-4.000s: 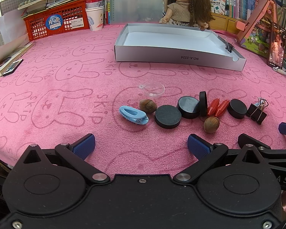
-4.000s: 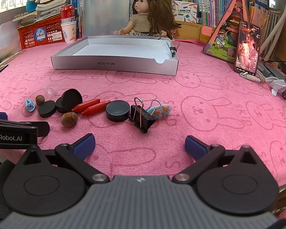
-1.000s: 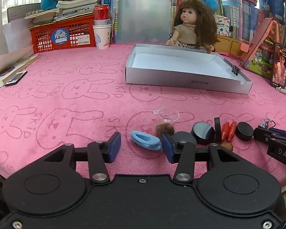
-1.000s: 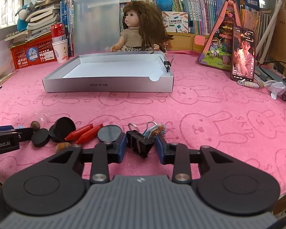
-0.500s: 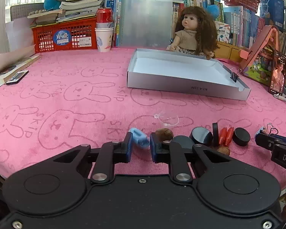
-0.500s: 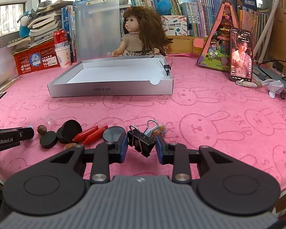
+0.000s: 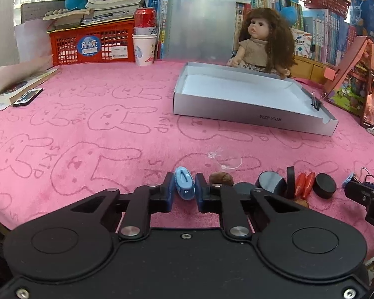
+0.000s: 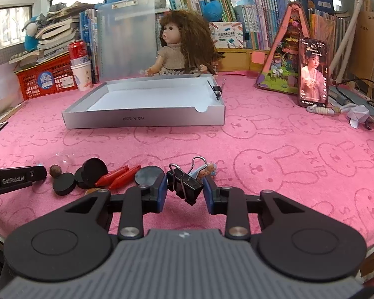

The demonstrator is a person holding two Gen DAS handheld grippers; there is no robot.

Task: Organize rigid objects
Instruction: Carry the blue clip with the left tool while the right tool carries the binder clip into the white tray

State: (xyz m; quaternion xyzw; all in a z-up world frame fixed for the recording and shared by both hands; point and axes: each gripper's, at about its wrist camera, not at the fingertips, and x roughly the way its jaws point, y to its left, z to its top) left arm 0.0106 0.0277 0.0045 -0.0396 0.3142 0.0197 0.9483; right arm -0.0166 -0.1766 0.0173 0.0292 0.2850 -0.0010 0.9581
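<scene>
A desk (image 7: 92, 114) covered in pink bunny-print cloth carries a shallow, open grey cardboard box (image 7: 251, 114) toward its far edge, with a brown-haired doll (image 7: 264, 42) sitting just behind it. Along the near edge lies a row of small items: black round discs (image 8: 92, 169), two red crayon-like sticks (image 8: 119, 174) and a brown nut (image 7: 220, 178). The left gripper (image 7: 184, 189) has its fingers clenched on a light blue plastic clip (image 7: 184, 183) at the left end of that row, while the right gripper (image 8: 184, 191) has its fingers closed against a black metal binder clip (image 8: 184, 183) at the right end.
</scene>
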